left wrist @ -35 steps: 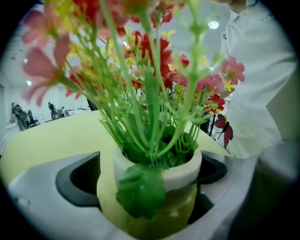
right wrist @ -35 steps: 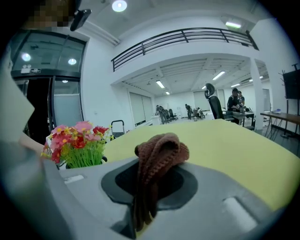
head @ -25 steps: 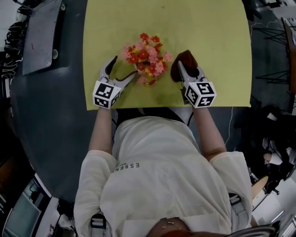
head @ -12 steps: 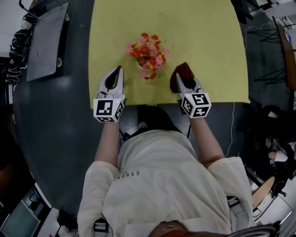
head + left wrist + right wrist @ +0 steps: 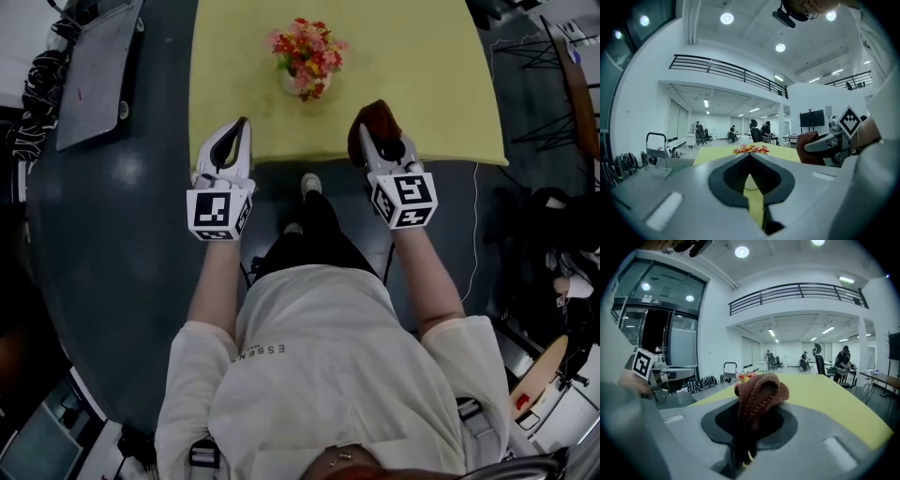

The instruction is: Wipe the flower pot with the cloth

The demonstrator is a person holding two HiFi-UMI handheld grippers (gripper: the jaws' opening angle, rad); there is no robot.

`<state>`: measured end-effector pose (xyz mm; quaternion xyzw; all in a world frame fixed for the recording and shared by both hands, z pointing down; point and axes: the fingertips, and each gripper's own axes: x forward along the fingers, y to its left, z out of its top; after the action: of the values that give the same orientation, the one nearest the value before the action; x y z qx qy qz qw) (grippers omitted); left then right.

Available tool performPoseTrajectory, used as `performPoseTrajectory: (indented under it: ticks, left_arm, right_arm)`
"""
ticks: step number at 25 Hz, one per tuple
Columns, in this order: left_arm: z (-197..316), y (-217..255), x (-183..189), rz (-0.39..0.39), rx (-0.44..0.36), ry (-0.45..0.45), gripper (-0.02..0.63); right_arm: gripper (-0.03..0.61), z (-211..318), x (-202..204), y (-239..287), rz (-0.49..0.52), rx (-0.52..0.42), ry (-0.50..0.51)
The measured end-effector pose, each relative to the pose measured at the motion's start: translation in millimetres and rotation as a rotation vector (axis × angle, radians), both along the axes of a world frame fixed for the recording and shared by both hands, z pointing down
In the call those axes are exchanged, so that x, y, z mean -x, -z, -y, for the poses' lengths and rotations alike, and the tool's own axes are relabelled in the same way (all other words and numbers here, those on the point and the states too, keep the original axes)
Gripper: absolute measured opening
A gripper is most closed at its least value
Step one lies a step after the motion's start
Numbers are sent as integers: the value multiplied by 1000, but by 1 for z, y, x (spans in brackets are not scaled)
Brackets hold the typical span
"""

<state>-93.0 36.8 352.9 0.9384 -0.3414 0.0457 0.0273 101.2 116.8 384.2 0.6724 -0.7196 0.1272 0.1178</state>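
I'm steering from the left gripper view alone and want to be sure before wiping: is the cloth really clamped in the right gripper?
Observer: Yes. The right gripper view shows the cloth pinched between the shut jaws of the right gripper.
Operator: Is anything touching the pot?
Observer: No. In the head view the pot stands alone on the table, apart from the left gripper and the right one.
Operator: Where do the two sit against the table?
Observer: In the head view both tips show over its near edge, one on either side of the pot.
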Motion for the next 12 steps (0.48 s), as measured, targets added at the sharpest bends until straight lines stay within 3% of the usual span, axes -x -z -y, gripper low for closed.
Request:
performPoseTrajectory:
  ticks: [8,12]
  left_arm:
    - [-51,21,21,-95,38,28,12]
    - [-67,30,19,-101,29,24,12]
  right_arm:
    - [57,-57,31,-1,-17,9,-12]
    - [57,-65,38,12,-34,-23,18]
